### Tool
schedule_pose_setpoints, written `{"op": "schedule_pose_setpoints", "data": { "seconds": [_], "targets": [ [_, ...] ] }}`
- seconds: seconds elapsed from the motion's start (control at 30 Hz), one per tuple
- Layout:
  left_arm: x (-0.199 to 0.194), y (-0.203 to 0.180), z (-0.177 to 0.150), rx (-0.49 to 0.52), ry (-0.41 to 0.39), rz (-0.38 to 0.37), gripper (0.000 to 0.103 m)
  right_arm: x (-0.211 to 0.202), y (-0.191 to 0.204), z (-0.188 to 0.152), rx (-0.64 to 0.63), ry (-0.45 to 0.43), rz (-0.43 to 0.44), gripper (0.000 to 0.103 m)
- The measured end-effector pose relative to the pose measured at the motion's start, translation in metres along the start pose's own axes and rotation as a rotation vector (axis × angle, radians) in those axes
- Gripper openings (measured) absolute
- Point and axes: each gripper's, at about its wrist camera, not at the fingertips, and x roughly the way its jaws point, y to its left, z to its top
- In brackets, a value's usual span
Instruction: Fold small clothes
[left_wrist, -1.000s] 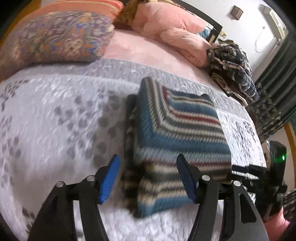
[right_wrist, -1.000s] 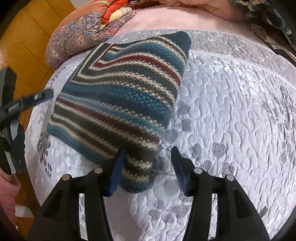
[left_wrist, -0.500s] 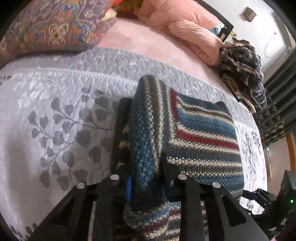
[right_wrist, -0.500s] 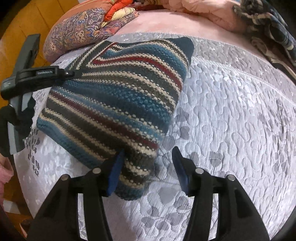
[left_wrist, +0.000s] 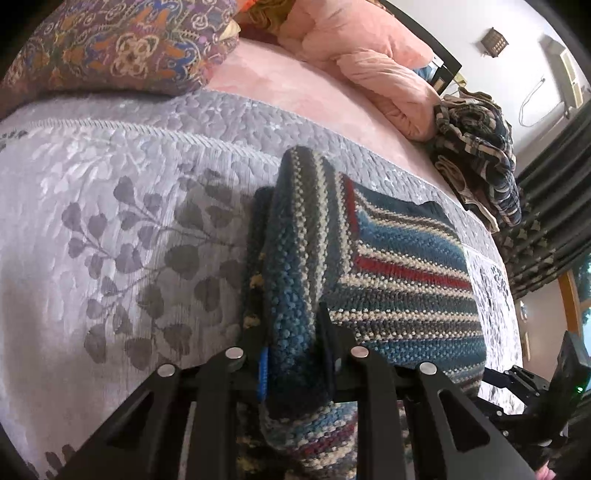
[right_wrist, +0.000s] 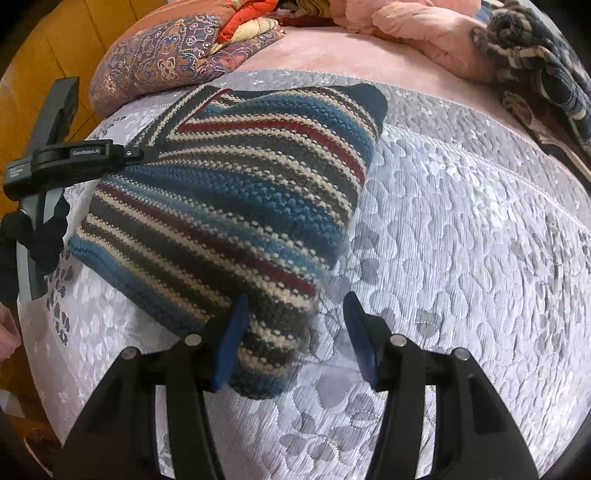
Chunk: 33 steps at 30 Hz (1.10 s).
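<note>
So the grey leaf-print bedspread (right_wrist: 461, 229) fills most of both views, with a pink sheet (left_wrist: 295, 92) behind it. The folded striped knit sweater (right_wrist: 236, 206) lies flat on the spread. Only the left wrist view shows the left gripper (left_wrist: 295, 354) pinching the sweater's near folded edge tight; from the right wrist it's just a black clamp at the side. The right gripper (right_wrist: 295, 332) is spread wide, the sweater's corner sitting between its blue pads (right_wrist: 231, 343). There's a paisley pillow (left_wrist: 122, 44), a plaid clothes pile (left_wrist: 480, 162), dark curtains (left_wrist: 546, 229) and a white wall.
</note>
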Motion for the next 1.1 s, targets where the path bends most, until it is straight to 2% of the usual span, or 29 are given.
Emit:
{"op": "schedule_pose_setpoints", "data": {
  "seconds": [0.4, 0.5, 0.67, 0.73, 0.8, 0.97, 1.1],
  "targets": [
    [0.01, 0.002, 0.0, -0.022, 0.017, 0.007, 0.033, -0.001, 0.003, -0.001, -0.002, 0.0, 0.001, 0.053],
    [0.003, -0.003, -0.001, -0.025, 0.012, 0.018, 0.038, -0.004, 0.005, -0.001, -0.004, -0.001, -0.004, 0.053],
    [-0.022, -0.015, -0.01, 0.015, -0.008, 0.041, 0.039, -0.008, 0.006, -0.002, -0.008, -0.01, -0.005, 0.053],
    [-0.032, -0.018, -0.014, 0.036, -0.008, 0.049, 0.043, -0.008, 0.006, -0.002, -0.008, -0.011, -0.006, 0.053],
    [-0.038, -0.02, -0.016, 0.051, -0.002, 0.051, 0.062, -0.007, 0.007, -0.002, -0.006, -0.01, -0.003, 0.053],
    [-0.039, -0.022, -0.014, 0.086, 0.017, 0.07, 0.073, -0.008, 0.003, 0.0, 0.015, -0.007, 0.016, 0.053],
    [-0.031, -0.015, -0.008, 0.058, 0.035, 0.073, 0.073, -0.012, 0.0, 0.003, 0.013, -0.014, 0.009, 0.056]
  ]
}}
